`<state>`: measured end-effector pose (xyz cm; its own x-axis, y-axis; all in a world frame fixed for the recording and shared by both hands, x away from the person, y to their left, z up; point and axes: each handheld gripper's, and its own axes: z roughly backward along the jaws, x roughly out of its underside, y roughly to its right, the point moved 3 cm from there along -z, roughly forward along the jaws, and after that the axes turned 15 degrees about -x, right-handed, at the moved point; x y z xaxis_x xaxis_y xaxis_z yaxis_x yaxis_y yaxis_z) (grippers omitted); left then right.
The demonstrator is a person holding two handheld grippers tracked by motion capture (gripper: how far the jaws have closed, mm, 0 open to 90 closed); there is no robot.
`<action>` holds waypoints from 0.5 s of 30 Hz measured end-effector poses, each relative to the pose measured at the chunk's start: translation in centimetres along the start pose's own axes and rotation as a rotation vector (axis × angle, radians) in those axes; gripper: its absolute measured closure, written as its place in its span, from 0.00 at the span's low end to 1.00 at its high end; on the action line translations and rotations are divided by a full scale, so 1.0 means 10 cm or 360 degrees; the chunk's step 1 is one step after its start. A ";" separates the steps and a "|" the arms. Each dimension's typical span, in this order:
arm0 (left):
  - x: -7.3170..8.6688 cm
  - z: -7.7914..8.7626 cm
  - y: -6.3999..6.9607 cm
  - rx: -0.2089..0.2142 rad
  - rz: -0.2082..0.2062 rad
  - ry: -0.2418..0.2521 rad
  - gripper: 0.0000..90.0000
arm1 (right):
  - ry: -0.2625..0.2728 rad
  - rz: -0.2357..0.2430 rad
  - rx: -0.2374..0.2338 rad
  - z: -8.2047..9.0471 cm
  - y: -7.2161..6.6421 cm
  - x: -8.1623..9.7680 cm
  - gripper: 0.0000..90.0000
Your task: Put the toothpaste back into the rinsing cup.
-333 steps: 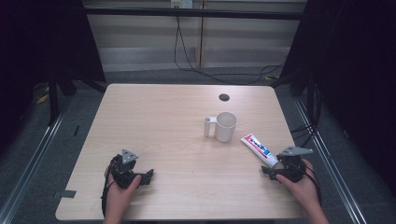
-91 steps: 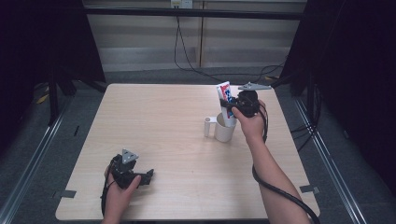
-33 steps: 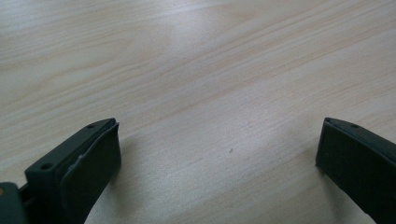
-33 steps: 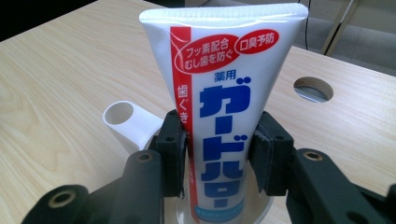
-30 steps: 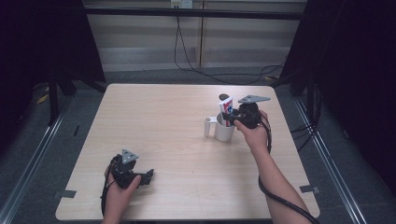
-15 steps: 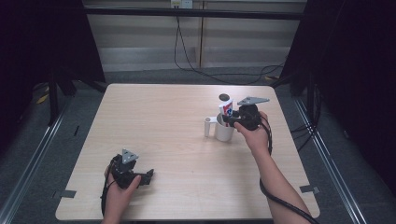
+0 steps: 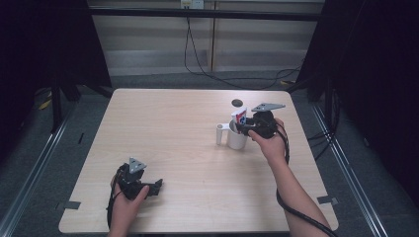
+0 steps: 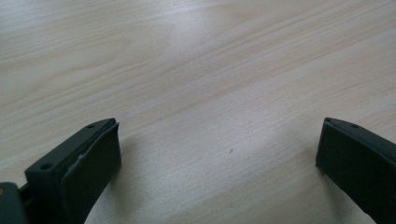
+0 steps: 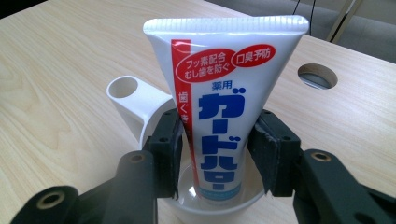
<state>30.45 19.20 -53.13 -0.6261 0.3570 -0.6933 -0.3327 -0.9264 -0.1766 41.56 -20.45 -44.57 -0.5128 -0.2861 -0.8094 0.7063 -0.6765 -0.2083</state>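
over the white cup (image 7: 236,138) at the table's (image 7: 173,128) right-centre, the right gripper (image 7: 245,126) had come from the near right edge, where eleven seconds before the toothpaste tube (image 7: 239,117) lay flat beside it. half a second before, the tube stood at nearly the same spot above the cup. it was upright, crimped end up, its lower end down inside the cup, with the right jaws clamped on both sides of it. in the right gripper view the tube (image 9: 224,116) carried blue japanese lettering down a white face, a red stripe on one side, and two red ovals with white japanese characters near the top. the left gripper (image 7: 157,186) had stayed at the near left, its jaws spread wide over bare wood (image 8: 210,84).
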 end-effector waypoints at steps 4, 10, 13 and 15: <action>0.00 0.00 0.00 -0.0001 0.0000 0.0000 0.00 | -0.0003 -0.0001 -0.0007 0.00 0.00 0.00 0.60; 0.00 0.00 0.00 -0.0001 0.0000 0.0001 0.00 | -0.0010 -0.0023 -0.0013 0.02 0.00 0.01 0.58; 0.00 0.00 0.00 0.0000 0.0002 0.0000 0.00 | -0.0016 -0.0022 -0.0013 0.03 0.00 0.01 0.57; 0.00 0.00 0.00 -0.0001 0.0003 0.0002 0.00 | -0.0024 -0.0021 -0.0015 0.03 0.00 0.01 0.57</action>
<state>30.45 19.19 -53.14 -0.6257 0.3551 -0.6945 -0.3312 -0.9271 -0.1756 41.36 -20.69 -44.45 -0.5295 -0.2873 -0.7982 0.7039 -0.6739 -0.2244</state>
